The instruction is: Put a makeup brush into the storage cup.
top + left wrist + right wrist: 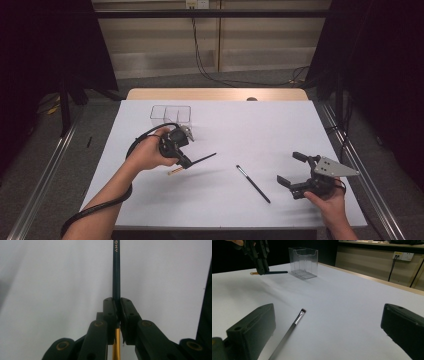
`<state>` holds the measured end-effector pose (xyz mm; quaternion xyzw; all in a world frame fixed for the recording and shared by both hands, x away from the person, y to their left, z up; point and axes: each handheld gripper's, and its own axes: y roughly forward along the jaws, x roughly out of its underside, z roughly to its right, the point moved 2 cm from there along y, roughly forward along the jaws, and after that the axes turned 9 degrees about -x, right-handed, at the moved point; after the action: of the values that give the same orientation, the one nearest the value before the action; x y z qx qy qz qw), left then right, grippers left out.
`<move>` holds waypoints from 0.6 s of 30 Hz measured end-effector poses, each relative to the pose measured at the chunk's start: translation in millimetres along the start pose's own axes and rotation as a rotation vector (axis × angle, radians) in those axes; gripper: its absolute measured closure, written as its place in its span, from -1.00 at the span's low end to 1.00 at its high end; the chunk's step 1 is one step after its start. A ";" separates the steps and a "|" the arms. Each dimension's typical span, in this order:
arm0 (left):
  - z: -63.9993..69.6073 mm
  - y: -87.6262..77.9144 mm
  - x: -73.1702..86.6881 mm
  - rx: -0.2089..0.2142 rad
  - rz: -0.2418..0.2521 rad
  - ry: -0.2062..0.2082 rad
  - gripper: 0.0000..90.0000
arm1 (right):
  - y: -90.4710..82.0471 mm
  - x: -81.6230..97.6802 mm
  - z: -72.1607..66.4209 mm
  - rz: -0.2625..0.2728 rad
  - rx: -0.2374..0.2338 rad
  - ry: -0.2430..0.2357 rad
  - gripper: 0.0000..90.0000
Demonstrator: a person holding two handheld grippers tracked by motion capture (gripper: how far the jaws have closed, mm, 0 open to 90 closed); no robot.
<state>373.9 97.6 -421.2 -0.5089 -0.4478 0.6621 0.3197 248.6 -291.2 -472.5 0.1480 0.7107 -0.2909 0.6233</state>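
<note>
The left gripper (186, 161) clenched a slim dark-handled makeup brush with a gold ferrule (202, 160) above the white table (280, 125). The right gripper (291, 169) stood wide open, holding nothing.

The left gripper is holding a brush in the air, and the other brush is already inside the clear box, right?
Not quite. The left gripper does hold a brush, but the other brush lies on the white table, not in the clear box. The high view shows it.

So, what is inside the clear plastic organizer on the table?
The clear organizer looks empty: its compartments show only the white table through the walls. The left gripper holds a dark brush outside it.
</note>
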 end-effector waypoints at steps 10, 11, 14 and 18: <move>16.4 5.4 -23.6 0.027 0.022 0.066 0.86 | 2.8 -2.1 0.1 -0.010 -0.015 -0.001 -1.00; 17.7 6.1 -25.5 0.030 0.023 0.070 0.86 | 3.3 -2.6 -0.1 -0.012 -0.018 -0.001 -1.00; 21.5 6.6 -31.0 0.035 0.028 0.082 0.86 | 5.6 -4.0 -1.7 -0.017 -0.029 -0.001 -1.00; 26.8 7.0 -36.9 0.031 0.035 0.096 0.86 | 8.2 -5.9 -4.4 -0.021 -0.038 -0.013 -1.00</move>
<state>358.6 55.2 -411.2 -0.5428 -0.4127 0.6492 0.3371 250.7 -281.2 -468.4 0.1270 0.7136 -0.2847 0.6274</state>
